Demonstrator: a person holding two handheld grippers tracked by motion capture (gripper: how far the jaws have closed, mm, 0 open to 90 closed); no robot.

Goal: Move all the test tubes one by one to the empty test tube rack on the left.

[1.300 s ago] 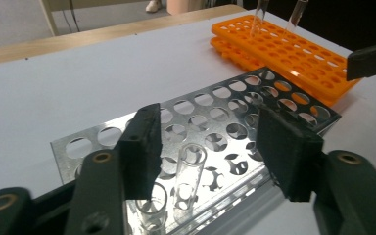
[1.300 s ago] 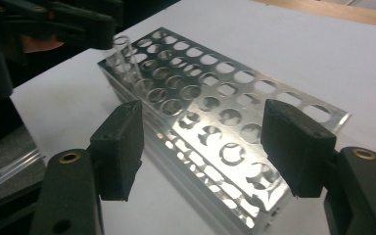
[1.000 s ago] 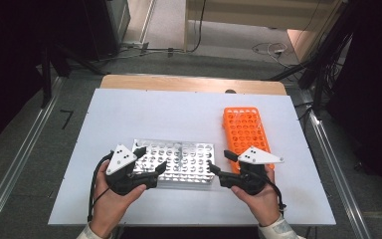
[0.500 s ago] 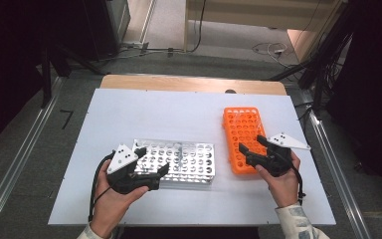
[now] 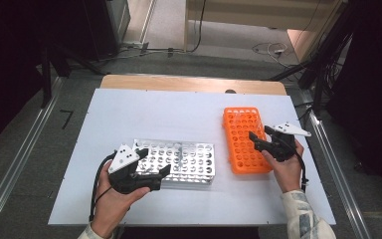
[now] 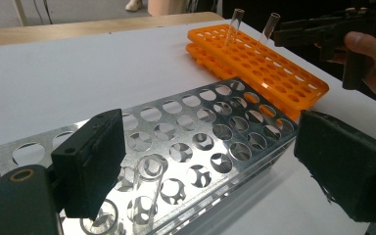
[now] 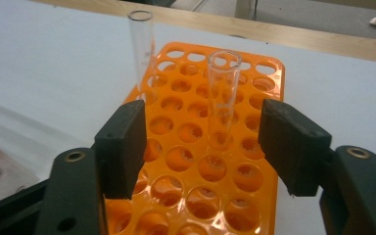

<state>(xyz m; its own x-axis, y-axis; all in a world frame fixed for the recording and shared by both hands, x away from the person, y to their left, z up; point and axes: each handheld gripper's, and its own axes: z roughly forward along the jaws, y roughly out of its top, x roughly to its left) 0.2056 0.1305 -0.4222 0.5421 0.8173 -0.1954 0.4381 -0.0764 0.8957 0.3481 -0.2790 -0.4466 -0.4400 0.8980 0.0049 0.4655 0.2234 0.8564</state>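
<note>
While the left gripper (image 5: 154, 172) sits spread at the near-left end of the metal rack (image 5: 189, 162), one glass tube (image 6: 147, 188) stands there between its jaws, untouched. Further right, the orange rack (image 5: 244, 139) holds two upright tubes; the right gripper (image 7: 203, 147), jaws just closing, brackets the nearer tube (image 7: 223, 98) without contact.

You are at a lab bench, white rectangular worktable (image 5: 129, 114), orange plastic many-holed tube rack (image 5: 243, 139), perforated shiny metal tube rack (image 5: 184, 162), clear glass test tubes (image 7: 223, 98), cables on grey floor (image 5: 268, 50), aluminium frame rails (image 5: 15, 164).
</note>
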